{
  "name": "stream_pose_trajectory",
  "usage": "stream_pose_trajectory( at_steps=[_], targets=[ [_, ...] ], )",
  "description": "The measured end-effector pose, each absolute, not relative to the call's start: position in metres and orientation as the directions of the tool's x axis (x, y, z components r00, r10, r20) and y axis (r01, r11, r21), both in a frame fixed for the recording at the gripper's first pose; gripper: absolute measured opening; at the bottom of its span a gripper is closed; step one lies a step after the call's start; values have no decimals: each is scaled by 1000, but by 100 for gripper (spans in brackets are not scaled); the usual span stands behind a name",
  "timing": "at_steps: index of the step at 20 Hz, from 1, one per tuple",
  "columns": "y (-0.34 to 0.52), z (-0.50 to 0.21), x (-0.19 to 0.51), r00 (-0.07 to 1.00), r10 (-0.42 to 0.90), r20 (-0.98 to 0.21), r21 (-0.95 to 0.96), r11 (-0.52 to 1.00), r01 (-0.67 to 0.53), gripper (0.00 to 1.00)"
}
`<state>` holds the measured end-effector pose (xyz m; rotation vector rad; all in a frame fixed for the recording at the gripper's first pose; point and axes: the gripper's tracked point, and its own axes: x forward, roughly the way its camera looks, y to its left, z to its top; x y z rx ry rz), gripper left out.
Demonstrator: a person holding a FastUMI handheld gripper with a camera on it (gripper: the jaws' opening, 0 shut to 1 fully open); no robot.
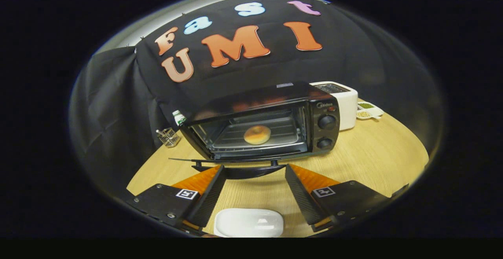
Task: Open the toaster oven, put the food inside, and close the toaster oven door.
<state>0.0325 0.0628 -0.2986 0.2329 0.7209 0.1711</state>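
**Door down, bun in: closing comes next**

On the wooden table (365, 157), the biggest thing is the toaster oven (267, 119), standing at twelve o'clock from the gripper (255, 168) against the black cloth wall. Its door (235, 164) hangs fully open, lying almost flat toward the camera, its handle edge just ahead of the fingertips. Behind the oven at two o'clock stands a white toaster (345, 103), with small dishes (367, 110) further right; at ten o'clock sit a wire holder (169, 136) and a bottle (179, 117).

The food, a round bun (257, 134), already rests on the tray (235, 139) inside the cavity. A white dish (248, 223) lies at six o'clock, between the finger bases.

The fingers are spread wide and hold nothing. By my judgement only the closing is left. To do it well, dip the tips under the door's front lip near its middle, then lift along the hinge arc, pushing toward twelve o'clock until it seats. An off-centre push could twist the door or shove the light oven backward.
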Motion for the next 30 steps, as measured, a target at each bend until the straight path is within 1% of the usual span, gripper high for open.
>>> stream_pose_trajectory(
  at_steps=[6, 16, 19, 23, 30],
  targets=[
    [64, -280, 77, 794, 212, -569, 275, 960, -59, 91],
    [68, -277, 132, 854, 167, -493, 295, 955, -17, 89],
    [64, -274, 129, 862, 152, -483, 264, 964, -22, 89],
    [62, -246, 111, 890, 149, -431, 231, 972, -50, 88],
    [67, -173, 49, 928, 202, -313, 148, 976, -162, 88]
  ],
)
